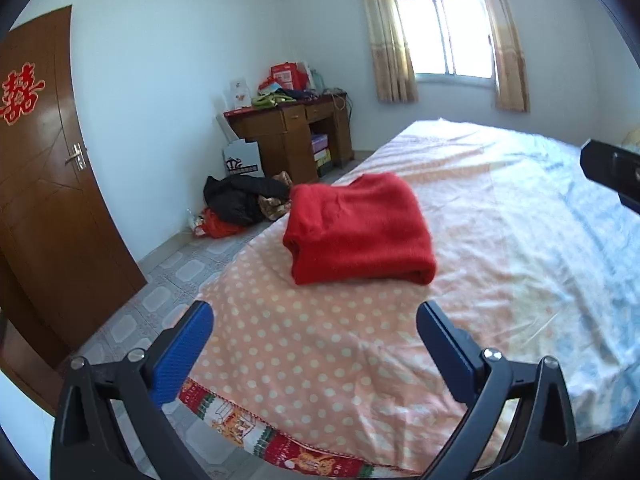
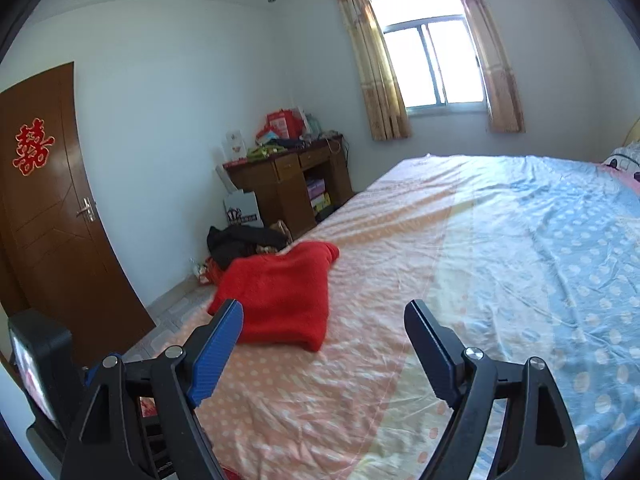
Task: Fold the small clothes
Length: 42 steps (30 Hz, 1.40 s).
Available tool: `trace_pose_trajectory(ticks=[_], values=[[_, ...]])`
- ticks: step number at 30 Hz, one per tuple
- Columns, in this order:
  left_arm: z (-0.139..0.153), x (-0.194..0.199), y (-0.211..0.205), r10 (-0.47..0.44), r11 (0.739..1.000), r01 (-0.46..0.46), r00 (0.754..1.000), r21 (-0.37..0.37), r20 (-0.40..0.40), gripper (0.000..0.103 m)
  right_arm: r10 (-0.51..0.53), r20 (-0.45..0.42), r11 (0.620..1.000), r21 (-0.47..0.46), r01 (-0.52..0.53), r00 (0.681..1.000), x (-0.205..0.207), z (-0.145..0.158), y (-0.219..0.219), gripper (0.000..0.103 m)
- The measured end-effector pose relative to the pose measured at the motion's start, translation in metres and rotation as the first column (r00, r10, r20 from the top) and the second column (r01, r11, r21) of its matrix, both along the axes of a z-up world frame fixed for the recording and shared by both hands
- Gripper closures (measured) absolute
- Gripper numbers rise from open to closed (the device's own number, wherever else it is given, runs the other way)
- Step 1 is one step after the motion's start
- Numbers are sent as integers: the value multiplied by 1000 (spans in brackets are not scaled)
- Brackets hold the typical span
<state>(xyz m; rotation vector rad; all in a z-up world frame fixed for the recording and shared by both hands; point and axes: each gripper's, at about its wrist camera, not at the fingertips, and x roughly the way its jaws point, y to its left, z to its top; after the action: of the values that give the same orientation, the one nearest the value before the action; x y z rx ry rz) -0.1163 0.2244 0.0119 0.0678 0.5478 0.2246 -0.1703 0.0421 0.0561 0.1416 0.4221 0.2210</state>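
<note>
A red knitted garment [image 1: 360, 228] lies folded into a thick rectangle on the polka-dot bedspread [image 1: 304, 360], close to the bed's left edge. My left gripper [image 1: 314, 314] hangs open above the bed's near corner, short of the garment, nothing between its blue fingers. In the right wrist view the same red garment [image 2: 280, 292] lies ahead and to the left. My right gripper [image 2: 324, 312] stands open over the pink sheet with empty jaws, its left fingertip overlapping the garment's near corner in the picture. The body of the right gripper pokes in at the far right of the left wrist view.
A brown door [image 1: 48, 184] stands at the left. A cluttered wooden desk [image 1: 296, 136] sits against the far wall, with a heap of dark and red clothes [image 1: 240, 204] on the tiled floor beside it. The bed's right half has a blue dotted cover [image 2: 560, 264]. A curtained window [image 2: 432, 68] is behind.
</note>
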Motion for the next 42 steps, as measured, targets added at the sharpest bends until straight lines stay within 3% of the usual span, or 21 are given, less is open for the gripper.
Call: trace_pose_trajectory(ticks=[10, 19, 23, 42], values=[[52, -36, 1, 15, 1000, -14, 993, -11, 121, 0, -9, 163, 998, -66, 20, 987, -57, 52, 14, 10], [64, -49, 0, 21, 1000, -18, 987, -16, 158, 0, -42, 272, 991, -115, 75, 961, -84, 65, 14, 6], [65, -51, -3, 23, 1000, -25, 984, 11, 176, 0, -69, 273, 990, -100, 99, 960, -82, 66, 10, 5], [64, -48, -1, 38, 999, -38, 986, -3, 161, 0, -95, 217, 990, -78, 114, 972, -72, 56, 3, 5]])
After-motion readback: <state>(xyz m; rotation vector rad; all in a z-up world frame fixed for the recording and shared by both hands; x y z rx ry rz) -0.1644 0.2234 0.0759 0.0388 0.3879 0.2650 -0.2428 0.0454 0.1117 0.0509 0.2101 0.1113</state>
